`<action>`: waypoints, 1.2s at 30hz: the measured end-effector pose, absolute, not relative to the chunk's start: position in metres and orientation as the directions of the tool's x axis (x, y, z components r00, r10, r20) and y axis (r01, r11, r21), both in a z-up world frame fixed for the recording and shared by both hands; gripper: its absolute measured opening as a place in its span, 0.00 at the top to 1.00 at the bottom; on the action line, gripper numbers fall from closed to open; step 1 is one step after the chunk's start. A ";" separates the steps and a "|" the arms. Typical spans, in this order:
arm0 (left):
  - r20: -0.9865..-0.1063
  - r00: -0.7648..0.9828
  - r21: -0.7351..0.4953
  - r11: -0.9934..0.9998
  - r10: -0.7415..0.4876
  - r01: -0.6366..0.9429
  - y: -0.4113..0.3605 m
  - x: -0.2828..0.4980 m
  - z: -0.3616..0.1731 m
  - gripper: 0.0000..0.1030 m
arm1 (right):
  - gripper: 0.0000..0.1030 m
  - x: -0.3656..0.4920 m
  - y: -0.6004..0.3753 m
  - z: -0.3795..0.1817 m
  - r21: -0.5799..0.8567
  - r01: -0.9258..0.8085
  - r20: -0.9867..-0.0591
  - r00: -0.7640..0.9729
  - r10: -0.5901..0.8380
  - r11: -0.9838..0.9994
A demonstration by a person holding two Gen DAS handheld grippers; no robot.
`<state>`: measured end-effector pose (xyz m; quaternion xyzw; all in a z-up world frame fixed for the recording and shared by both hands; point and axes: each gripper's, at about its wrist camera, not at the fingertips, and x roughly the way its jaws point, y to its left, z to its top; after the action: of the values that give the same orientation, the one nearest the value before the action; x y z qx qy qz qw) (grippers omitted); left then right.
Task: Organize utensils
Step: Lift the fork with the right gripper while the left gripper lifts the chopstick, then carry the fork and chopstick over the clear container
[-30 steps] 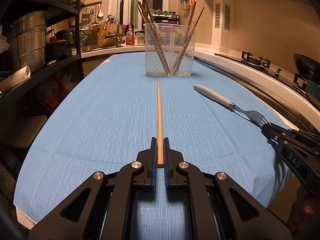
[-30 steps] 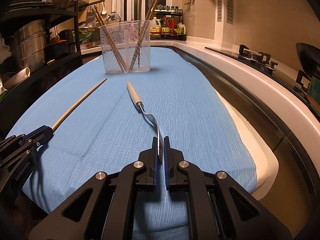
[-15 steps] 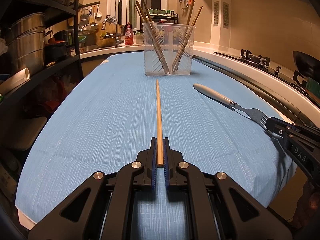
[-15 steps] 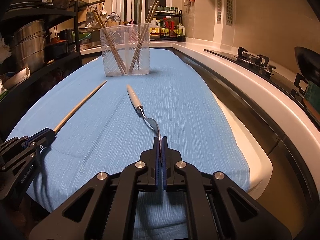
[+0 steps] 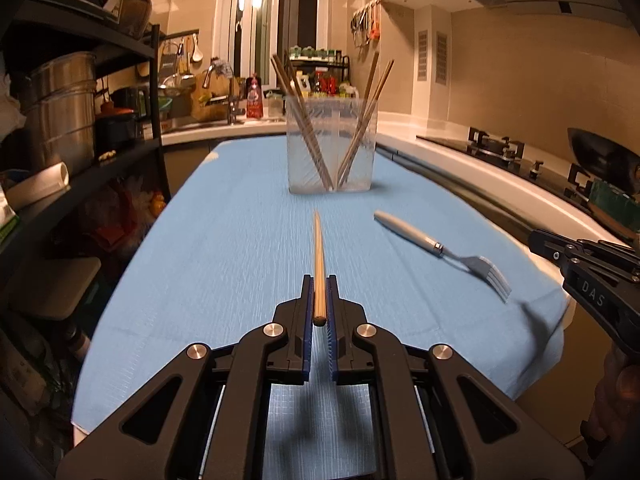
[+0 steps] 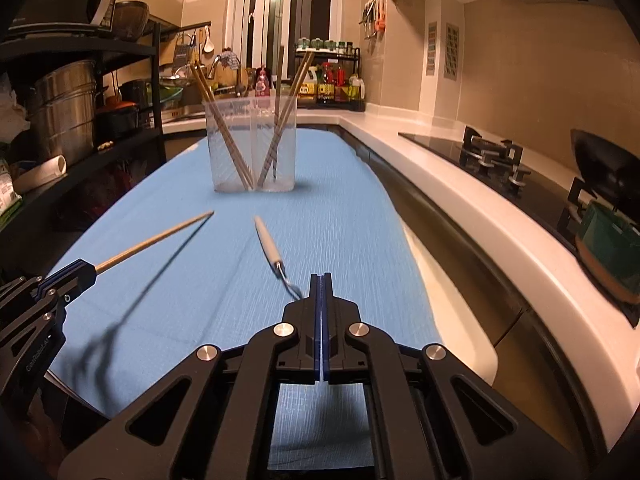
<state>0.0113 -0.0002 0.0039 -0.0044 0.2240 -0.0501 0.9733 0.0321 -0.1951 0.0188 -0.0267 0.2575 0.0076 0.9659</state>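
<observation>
My left gripper [image 5: 319,300] is shut on the end of a wooden chopstick [image 5: 318,248] and holds it lifted above the blue cloth, pointing at the clear holder [image 5: 331,146], which has several chopsticks in it. The chopstick [image 6: 154,240] casts a shadow in the right wrist view. My right gripper [image 6: 321,296] is shut, with its pads pressed together. The fork [image 5: 440,248] with a pale handle lies on the cloth apart from it; its tines are free in the left wrist view, and the fork's handle [image 6: 269,244] shows just left of the right fingers.
The blue cloth [image 5: 224,248] covers the table. A dark shelf rack with steel pots [image 5: 60,120] stands on the left. A white counter with a gas hob [image 6: 492,156] and a dark wok [image 6: 608,176] runs along the right.
My left gripper has lifted the chopstick off the cloth. My right gripper has risen and pulled back, shut; the fork has stayed on the cloth, out of its pads.
</observation>
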 end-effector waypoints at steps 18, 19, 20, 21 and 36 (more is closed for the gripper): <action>-0.427 0.897 -0.035 0.994 -0.111 0.106 0.004 0.006 0.018 0.94 | 0.70 0.045 -0.207 -0.014 0.022 -0.119 -0.551 0.827 0.112 0.993; -0.430 0.896 -0.036 0.994 -0.111 0.105 0.004 0.006 0.017 0.94 | 0.70 0.047 -0.206 -0.018 0.025 -0.126 -0.562 0.819 0.118 0.992; -0.431 0.895 -0.036 0.994 -0.110 0.105 0.004 0.006 0.017 0.94 | 0.70 0.048 -0.205 -0.021 0.019 -0.126 -0.567 0.816 0.115 0.992; -0.432 0.895 -0.036 0.994 -0.109 0.104 0.005 0.006 0.016 0.94 | 0.70 0.049 -0.204 -0.024 0.010 -0.123 -0.568 0.816 0.107 0.992; -0.403 0.909 -0.046 0.994 -0.109 0.099 0.011 0.009 0.041 0.94 | 0.99 0.051 -0.212 0.030 0.004 -0.073 -0.520 0.851 0.065 0.997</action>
<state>0.0093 0.0110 0.0414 -0.0124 0.2068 -0.0531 0.9769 0.0509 -0.2117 0.0301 -0.0078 0.2702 0.0359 0.9621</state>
